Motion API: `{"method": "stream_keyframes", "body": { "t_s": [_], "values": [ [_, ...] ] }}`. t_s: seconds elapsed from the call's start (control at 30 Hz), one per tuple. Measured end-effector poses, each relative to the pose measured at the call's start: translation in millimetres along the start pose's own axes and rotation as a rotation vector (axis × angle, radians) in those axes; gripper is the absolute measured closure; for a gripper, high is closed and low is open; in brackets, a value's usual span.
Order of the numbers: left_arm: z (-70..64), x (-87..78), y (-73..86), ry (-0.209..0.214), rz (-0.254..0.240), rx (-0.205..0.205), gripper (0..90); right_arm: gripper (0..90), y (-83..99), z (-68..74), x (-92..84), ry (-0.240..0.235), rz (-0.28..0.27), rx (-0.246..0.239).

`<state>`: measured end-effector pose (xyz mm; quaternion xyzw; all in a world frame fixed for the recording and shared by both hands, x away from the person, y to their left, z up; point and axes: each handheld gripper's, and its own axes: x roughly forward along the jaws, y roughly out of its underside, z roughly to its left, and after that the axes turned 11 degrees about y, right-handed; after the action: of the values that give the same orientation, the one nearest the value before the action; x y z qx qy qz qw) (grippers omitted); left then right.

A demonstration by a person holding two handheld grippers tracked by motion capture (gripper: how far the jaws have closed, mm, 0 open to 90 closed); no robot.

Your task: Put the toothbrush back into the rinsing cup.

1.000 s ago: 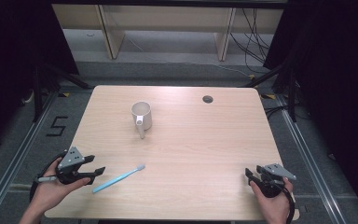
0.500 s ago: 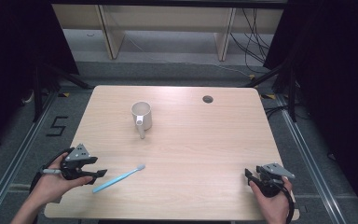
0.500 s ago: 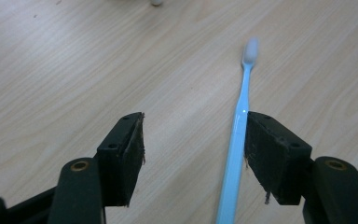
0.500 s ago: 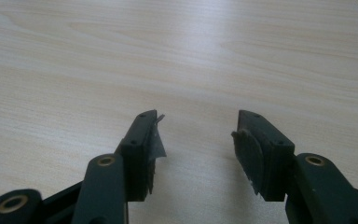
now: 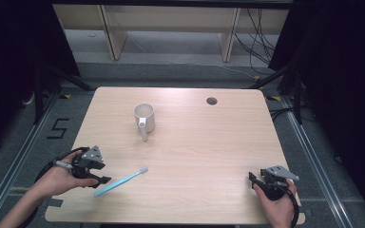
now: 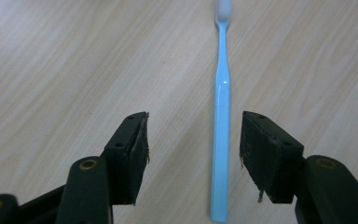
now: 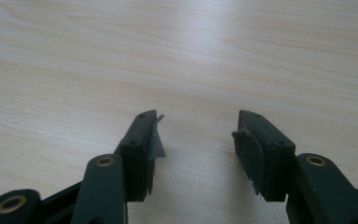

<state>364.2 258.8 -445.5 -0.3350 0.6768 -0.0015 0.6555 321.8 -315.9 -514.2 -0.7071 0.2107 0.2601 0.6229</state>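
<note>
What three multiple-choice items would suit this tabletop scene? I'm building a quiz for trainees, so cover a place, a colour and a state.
1. Where does the toothbrush lie?
A. in the mug
B. on the table beside the left gripper
C. by the right gripper

2. What colour is its handle?
A. light blue
B. red
C. black

3. How does the left gripper stand?
A. shut on the toothbrush
B. shut on nothing
C. open, the handle between its jaws

Answers: 1 B, it lies flat on the table, far from the white mug. 2 A, the left gripper view shows pale blue. 3 C, gaps show on both sides of the handle.
</note>
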Motion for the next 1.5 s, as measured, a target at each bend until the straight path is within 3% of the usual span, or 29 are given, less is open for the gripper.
{"method": "stream_keyframes", "body": {
  "t_s": [0.07, 0.13, 0.2, 0.23, 0.43, 0.47, 0.57, 0.63, 0.67, 0.83, 1.0, 1.2, 1.4, 1.5],
  "values": [
    [2.2, 3.4, -3.4, 0.02, 0.039, 0.027, 42.7, 49.5, -0.2, 0.0, -0.1, -0.002, 0.004, 0.003],
    [2.1, 8.7, -6.2, 0.034, 0.038, 0.024, 42.7, 49.5, -0.1, 0.1, 0.5, 0.004, 0.002, 0.005],
    [2.2, 11.1, -10.1, 0.041, 0.082, 0.045, 43.0, 49.5, 0.1, -0.1, 1.3, 0.001, -0.006, 0.013],
    [1.9, 12.0, -12.1, 0.047, 0.105, 0.051, 43.5, 49.5, 0.1, 2.9, -1.2, 0.005, 0.029, 0.056],
    [-0.3, 21.2, -20.8, 0.076, 0.195, 0.071, 47.5, 49.4, -0.2, -0.2, 1.6, 0.014, 0.007, -0.009],
    [-0.1, 22.1, -22.4, 0.077, 0.226, 0.084, 48.0, 49.4, -0.1, 1.9, 0.9, 0.016, 0.017, 0.011],
    [-1.3, 27.0, -25.9, 0.088, 0.292, 0.097, 49.1, 49.5, -0.6, 0.1, 1.9, 0.015, 0.006, -0.023],
    [-2.4, 30.2, -27.9, 0.095, 0.327, 0.092, 49.6, 49.5, -0.3, 1.0, 2.7, 0.03, 0.014, -0.02],
    [-2.3, 31.2, -29.3, 0.099, 0.344, 0.093, 50.2, 49.5, -0.4, 0.6, 1.7, 0.014, 0.014, -0.018],
    [-3.0, 37.1, -35.3, 0.115, 0.365, 0.045, 52.6, 49.4, -0.4, 1.1, 1.8, 0.001, 0.01, -0.003],
    [-1.4, 40.3, -41.9, 0.098, 0.383, 0.049, 54.7, 49.5, -0.6, 0.2, 1.5, 0.014, 0.004, -0.025],
    [-3.1, 46.5, -46.9, 0.09, 0.399, 0.054, 57.7, 49.4, -0.3, 1.5, 3.1, -0.002, -0.001, -0.006],
    [-3.0, 50.5, -47.7, 0.062, 0.412, -0.003, 59.9, 49.4, -0.2, 1.4, 3.0, -0.004, -0.002, -0.007],
    [-2.8, 52.5, -48.2, 0.066, 0.413, -0.005, 60.4, 49.4, -0.4, 1.7, 3.2, -0.004, 0.002, -0.008]
  ]
}}
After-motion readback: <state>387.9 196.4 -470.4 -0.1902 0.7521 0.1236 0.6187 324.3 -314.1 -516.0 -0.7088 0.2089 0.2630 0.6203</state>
